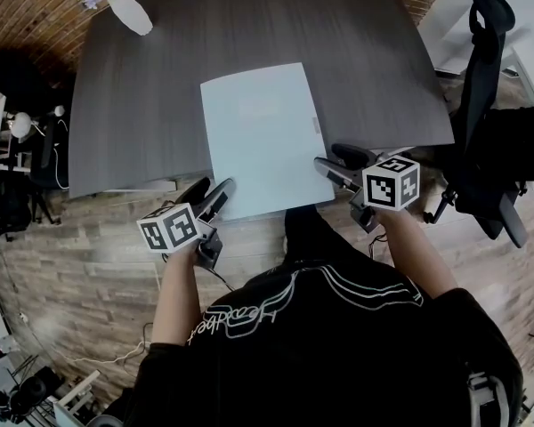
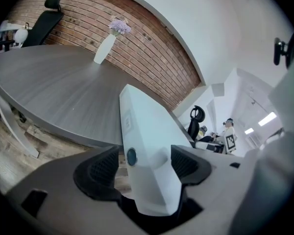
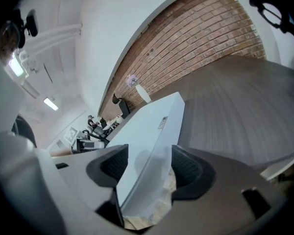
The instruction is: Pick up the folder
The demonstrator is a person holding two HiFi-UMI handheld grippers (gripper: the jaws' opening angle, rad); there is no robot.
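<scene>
Folder flat on grey table

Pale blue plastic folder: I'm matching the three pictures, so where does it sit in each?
Head view: pale blue plastic folder, centre, overhanging the dark grey table's near edge.
Left gripper view: folder at lower centre, between the jaws.
Right gripper view: folder at lower centre, between the jaws.
Shared landmark: white vase of purple flowers.

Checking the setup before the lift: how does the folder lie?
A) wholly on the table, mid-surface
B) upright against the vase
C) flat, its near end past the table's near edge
C: the folder lies flat on the table, its near end overhanging the edge between the jaws of the left gripper and right gripper.
</scene>
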